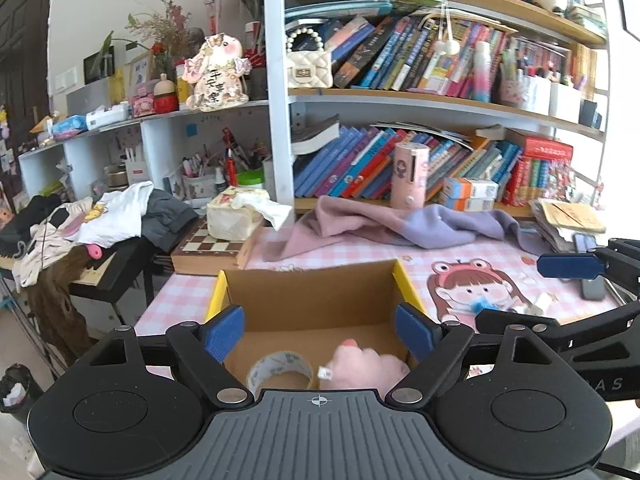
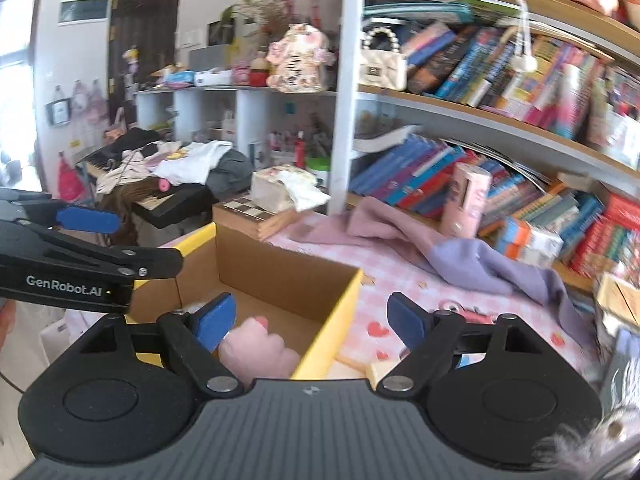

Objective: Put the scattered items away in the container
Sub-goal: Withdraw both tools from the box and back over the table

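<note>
Both my grippers, left gripper [image 1: 320, 330] and right gripper [image 2: 310, 322], gape empty. The pink plush [image 1: 366, 368] and tape roll [image 1: 280, 372] lie in the cardboard box [image 1: 308, 284], lower centre, so they look stowed.

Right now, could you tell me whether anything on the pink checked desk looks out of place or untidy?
Yes. A pink and lilac cloth lies crumpled across the back of the pink checked desk against the lower bookshelf, outside the open cardboard box with yellow edges. The box already holds a clear tape roll and a pink plush toy.

Left gripper [image 1: 320, 332] jaws wide, empty; right gripper [image 2: 310, 322] likewise.
</note>
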A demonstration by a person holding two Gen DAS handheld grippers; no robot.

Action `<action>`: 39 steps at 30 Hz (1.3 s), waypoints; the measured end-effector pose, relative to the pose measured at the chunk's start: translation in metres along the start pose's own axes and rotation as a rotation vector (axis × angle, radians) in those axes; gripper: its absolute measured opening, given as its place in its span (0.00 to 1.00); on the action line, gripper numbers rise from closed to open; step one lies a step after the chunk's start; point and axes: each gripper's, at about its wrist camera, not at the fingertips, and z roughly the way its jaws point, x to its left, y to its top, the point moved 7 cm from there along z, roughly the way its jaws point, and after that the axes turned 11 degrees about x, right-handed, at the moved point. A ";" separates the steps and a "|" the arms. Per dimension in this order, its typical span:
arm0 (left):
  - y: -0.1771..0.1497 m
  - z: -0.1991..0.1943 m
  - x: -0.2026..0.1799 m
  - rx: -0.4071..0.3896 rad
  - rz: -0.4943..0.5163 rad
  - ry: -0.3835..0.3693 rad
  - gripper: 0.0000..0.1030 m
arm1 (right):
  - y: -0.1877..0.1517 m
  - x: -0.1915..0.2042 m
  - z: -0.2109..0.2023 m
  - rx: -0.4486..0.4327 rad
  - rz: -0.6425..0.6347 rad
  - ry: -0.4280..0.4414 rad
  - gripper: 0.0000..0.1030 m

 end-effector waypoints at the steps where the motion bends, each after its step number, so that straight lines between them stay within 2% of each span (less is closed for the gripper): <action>1: -0.004 -0.004 0.000 0.000 0.001 -0.004 0.83 | -0.006 0.001 -0.006 -0.001 0.010 -0.010 0.80; 11: -0.052 -0.041 0.001 0.023 0.021 -0.026 0.87 | -0.053 0.023 -0.055 0.003 0.073 -0.101 0.80; 22: -0.082 -0.047 -0.014 0.060 0.021 -0.078 0.88 | -0.097 0.033 -0.080 0.038 0.071 -0.209 0.82; 32: -0.102 -0.043 -0.043 0.087 0.054 -0.104 0.88 | -0.135 0.012 -0.097 0.076 0.110 -0.283 0.84; 39: -0.111 -0.044 -0.066 0.097 0.120 -0.109 0.88 | -0.158 -0.011 -0.105 0.125 0.199 -0.334 0.84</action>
